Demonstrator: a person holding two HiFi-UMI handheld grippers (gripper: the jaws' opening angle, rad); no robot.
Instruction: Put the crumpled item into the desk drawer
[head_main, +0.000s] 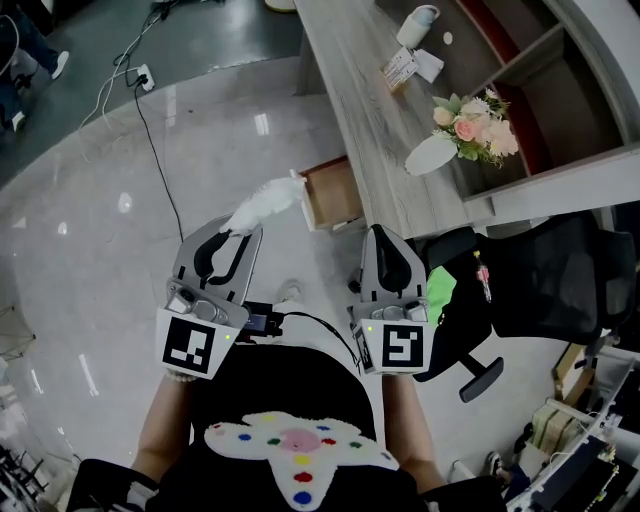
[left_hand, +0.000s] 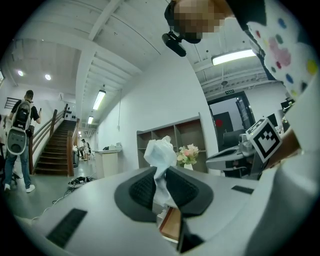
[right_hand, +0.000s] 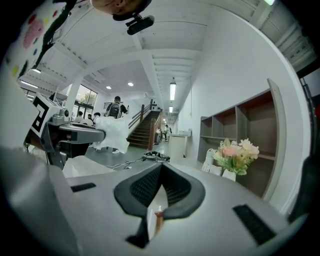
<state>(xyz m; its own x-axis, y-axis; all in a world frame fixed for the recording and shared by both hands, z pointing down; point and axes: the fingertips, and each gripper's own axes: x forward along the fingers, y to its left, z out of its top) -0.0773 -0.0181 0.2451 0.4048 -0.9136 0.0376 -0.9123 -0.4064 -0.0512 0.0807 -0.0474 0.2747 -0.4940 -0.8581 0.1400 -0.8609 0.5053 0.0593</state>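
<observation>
Two grippers sit side by side in front of us, both pointing roughly level over the pale, glossy floor. Our left gripper is clamped on the crumpled item, a wad of white paper or tissue. In the left gripper view its lower part is pinched between the dark ribbed pads and the bunched top stands up past the fingertips. From the head view the wad sticks out ahead of the jaws, in the air above the floor, with its far tip just beside the near left corner of the desk drawer. It is not inside the drawer. The drawer stands pulled out from the end of the grey wood-grain desk, showing a light wooden inside. Our right gripper holds nothing: in the right gripper view its fingertips meet, and only a thin wedge of gap opens toward the camera. It points at the desk's end, to the right of the drawer. On the desktop stand a white vase of pink and cream flowers, a white cup and a small card. A black office chair sits to our right, and a black cable trails across the floor.
</observation>
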